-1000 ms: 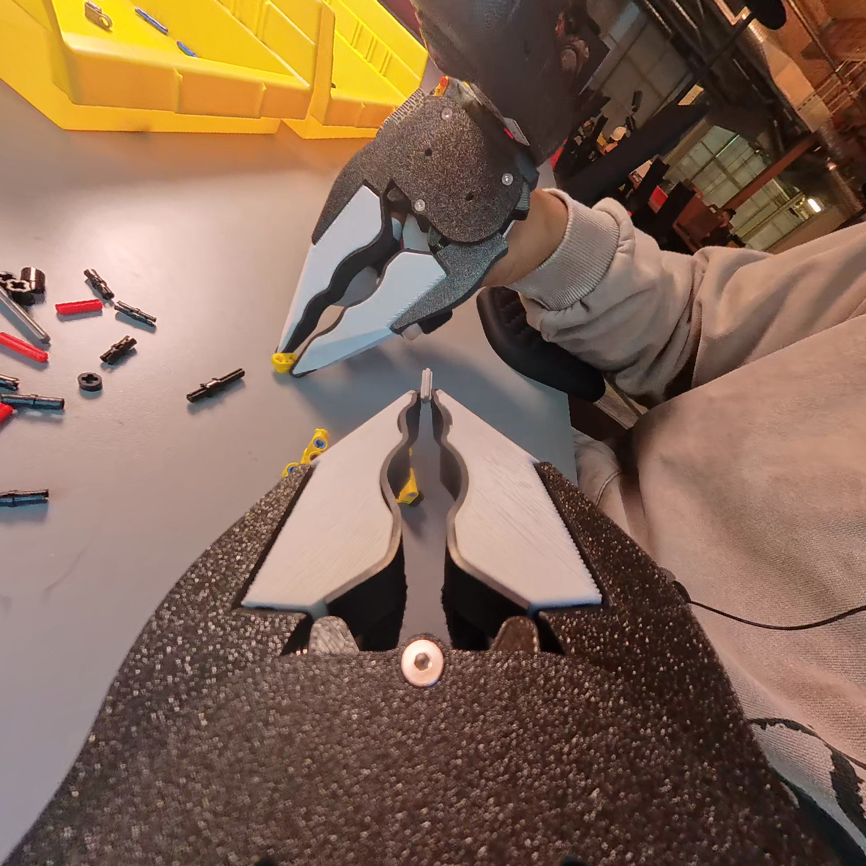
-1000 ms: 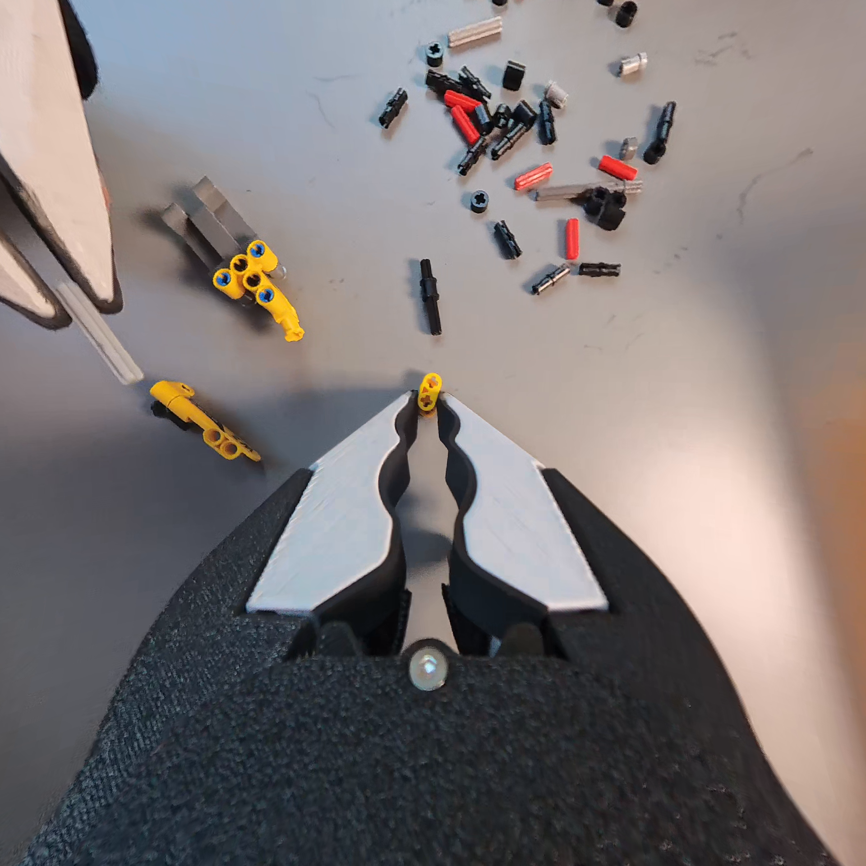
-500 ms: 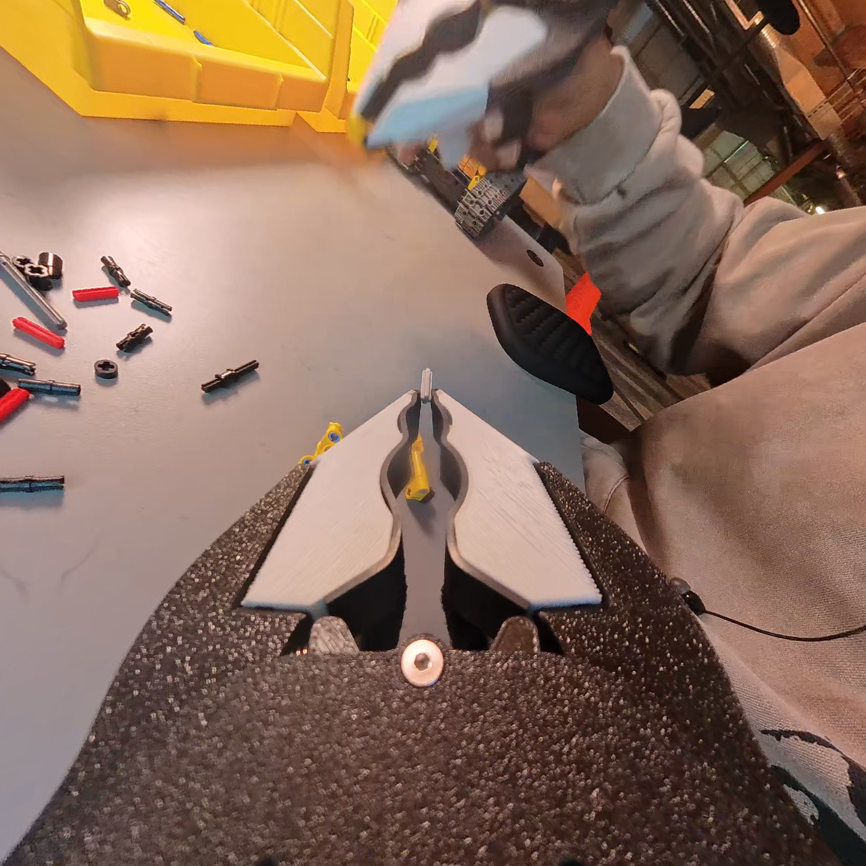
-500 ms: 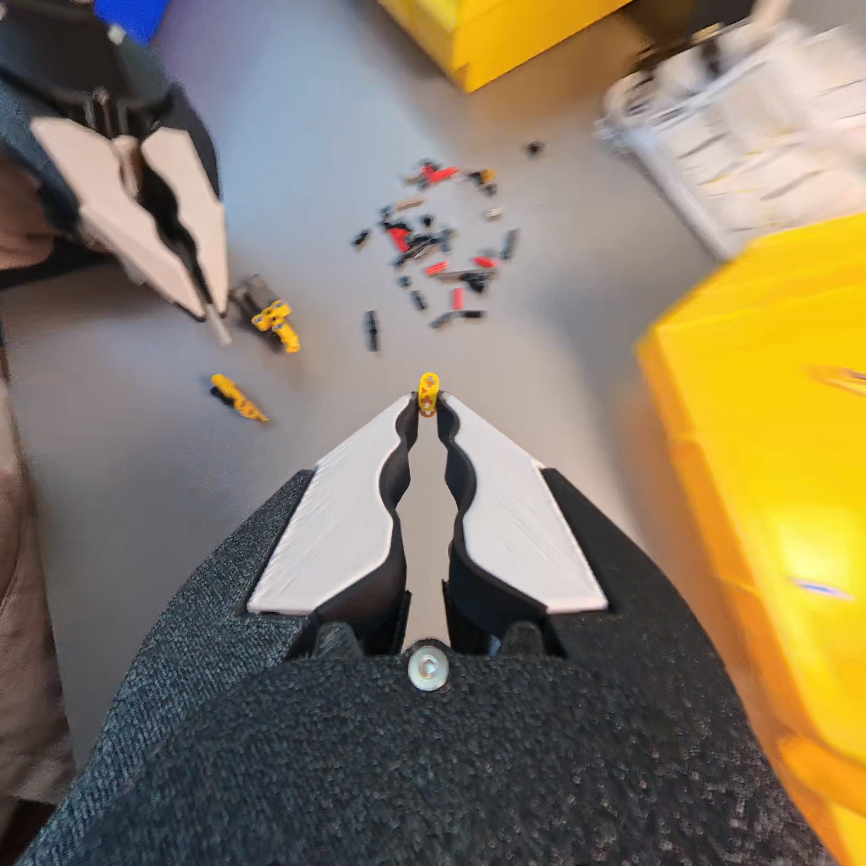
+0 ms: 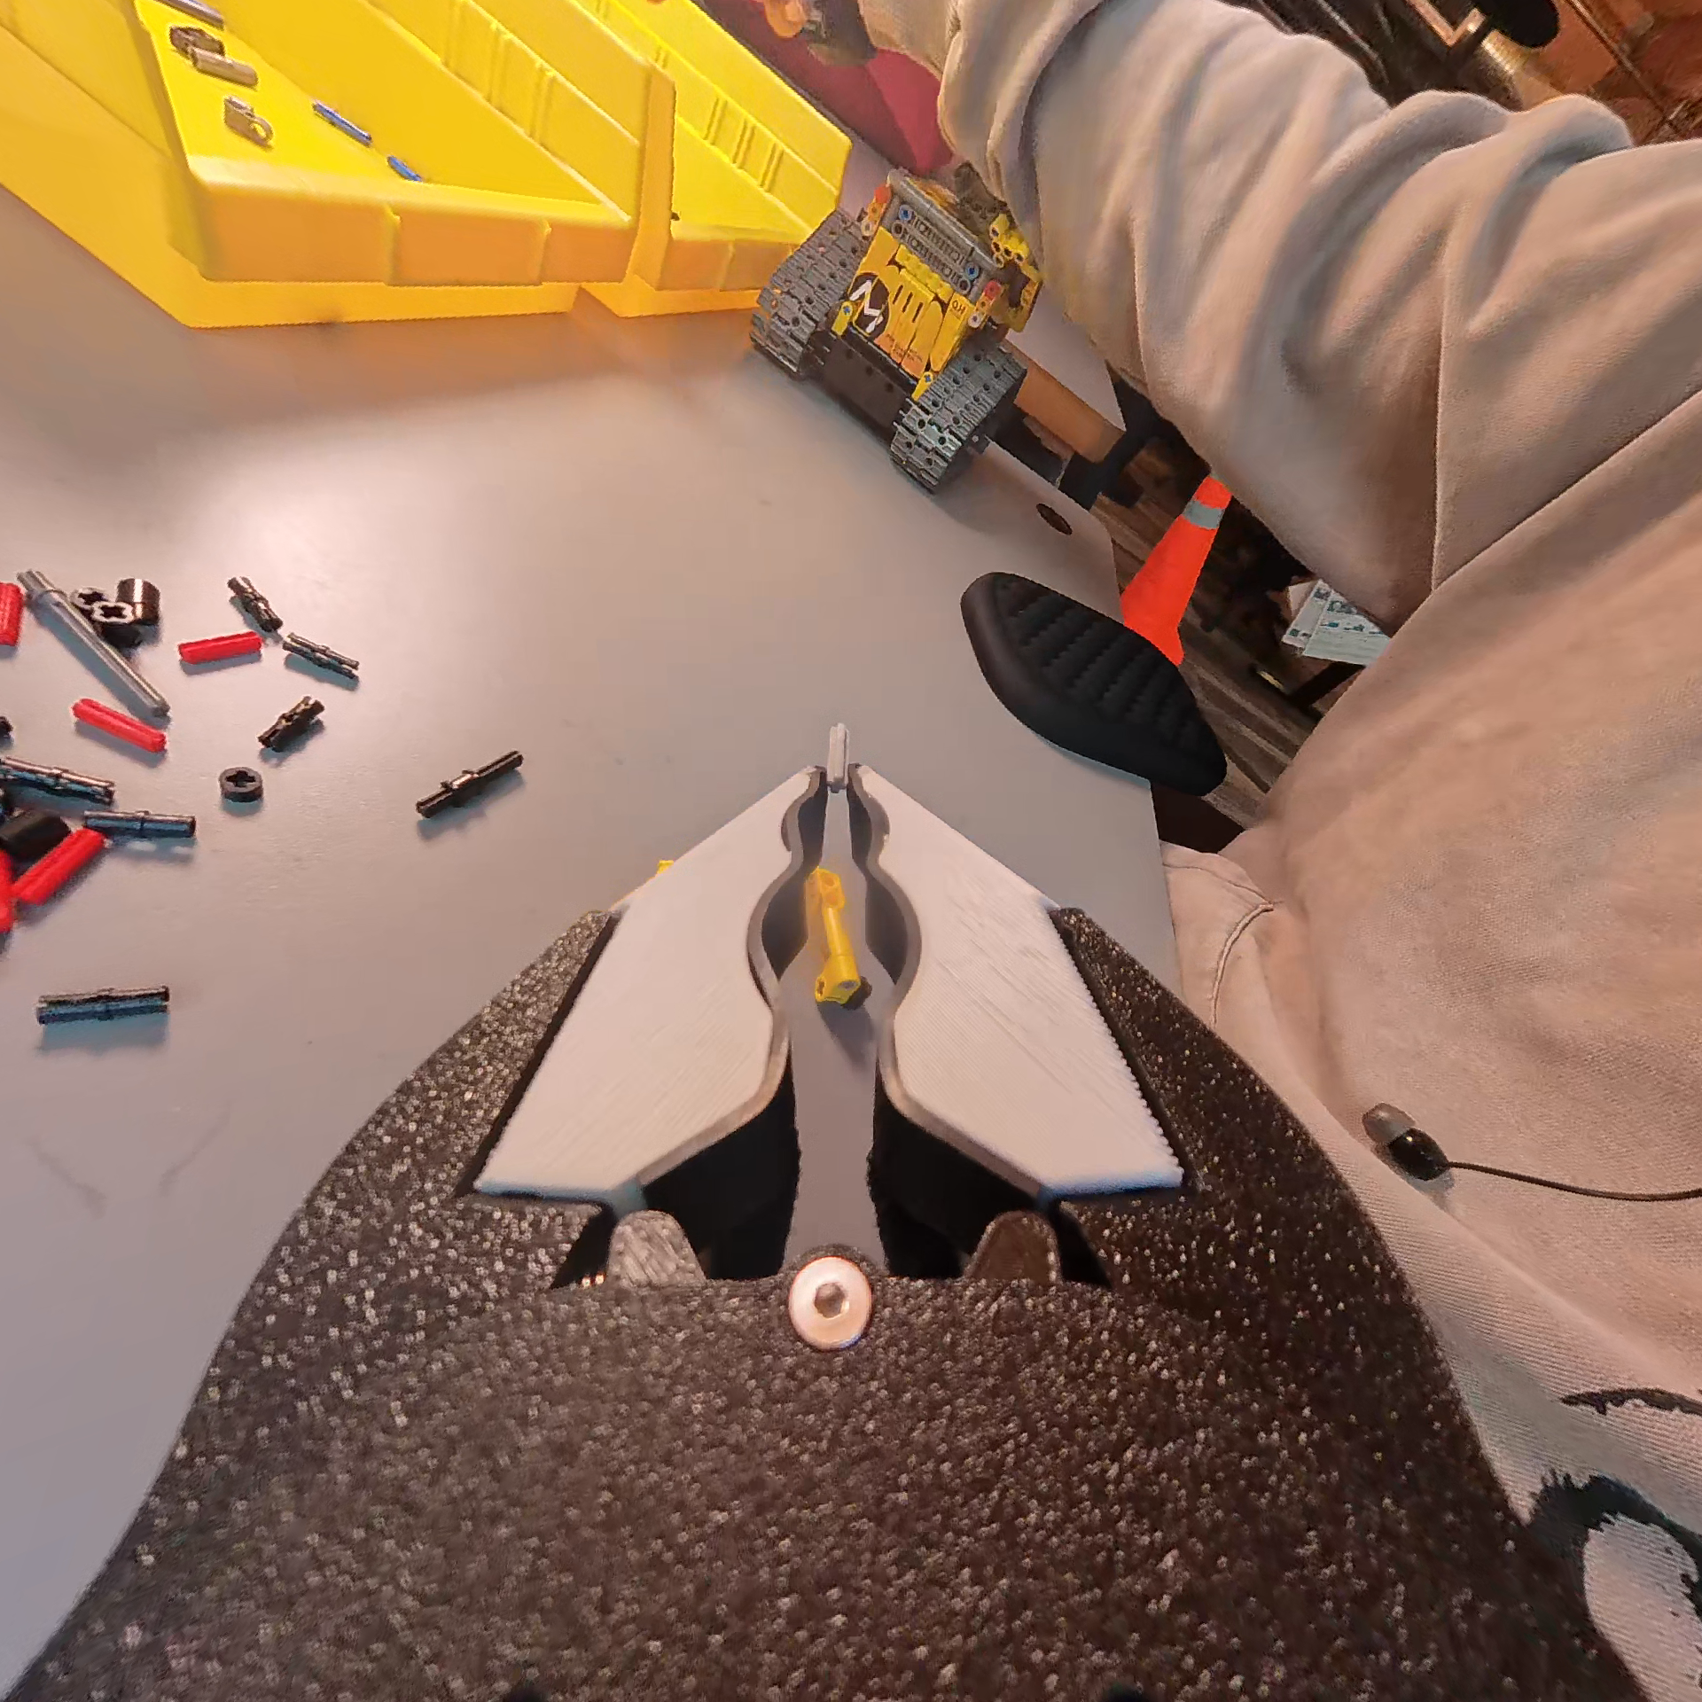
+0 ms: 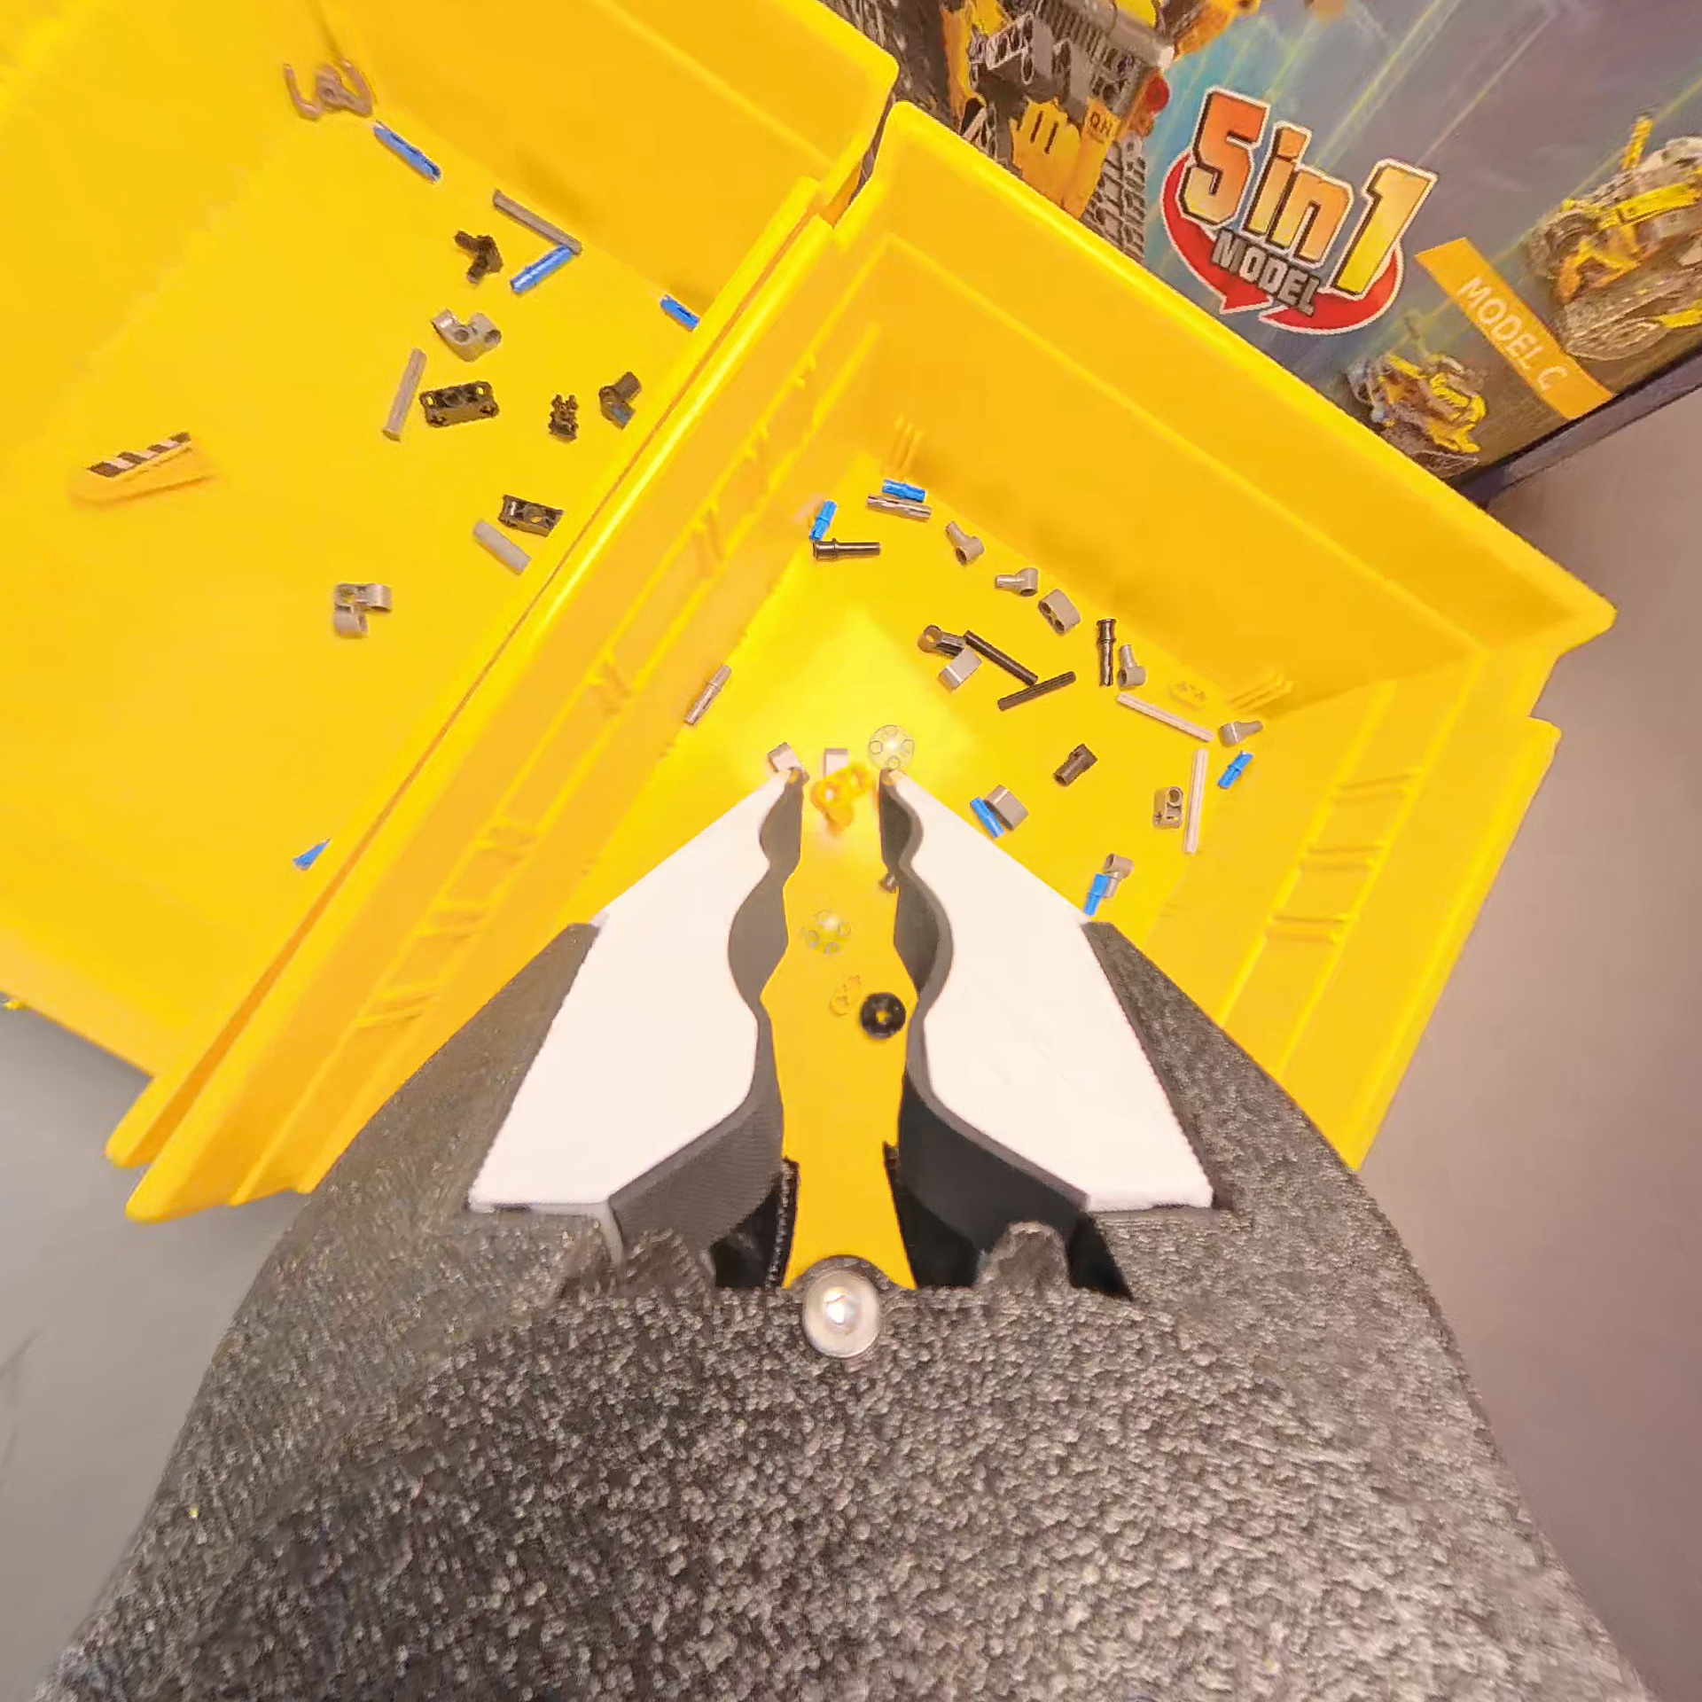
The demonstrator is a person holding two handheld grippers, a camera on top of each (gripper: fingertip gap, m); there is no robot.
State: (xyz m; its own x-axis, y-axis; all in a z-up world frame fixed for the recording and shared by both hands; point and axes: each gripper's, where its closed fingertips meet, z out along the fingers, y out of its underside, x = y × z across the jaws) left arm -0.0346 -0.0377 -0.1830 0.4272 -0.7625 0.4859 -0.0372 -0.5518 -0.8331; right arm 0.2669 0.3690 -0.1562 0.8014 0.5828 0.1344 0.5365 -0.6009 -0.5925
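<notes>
My left gripper (image 5: 836,778) is shut on a thin grey axle (image 5: 837,744) whose end pokes out past the tips, low over the grey table (image 5: 599,516). A small yellow connector (image 5: 833,939) lies on the table under its jaws. My right gripper (image 6: 836,781) is over a yellow bin (image 6: 1197,479) with its jaws a little apart. A small yellow two-hole piece (image 6: 840,794) shows blurred between the tips, touching neither finger. The bin floor holds several small grey, black and blue parts.
A second yellow bin (image 6: 230,645) with loose parts stands to the left. A printed toy box (image 6: 1381,230) stands behind. On the table are scattered red and black pins (image 5: 120,728), a black pin (image 5: 468,783) and a tracked yellow model (image 5: 907,304). A grey sleeve (image 5: 1289,276) reaches over. One gripper's finger ends stand about 50 centimeters off the other's. The small yellow connector (image 5: 833,939) is about 6 centimeters from my left fingertips and 50 centimeters from my right.
My right gripper carried the yellow piece from the table up over the yellow bin and its jaws have parted. The left gripper has stayed put, still shut on the grey axle.
</notes>
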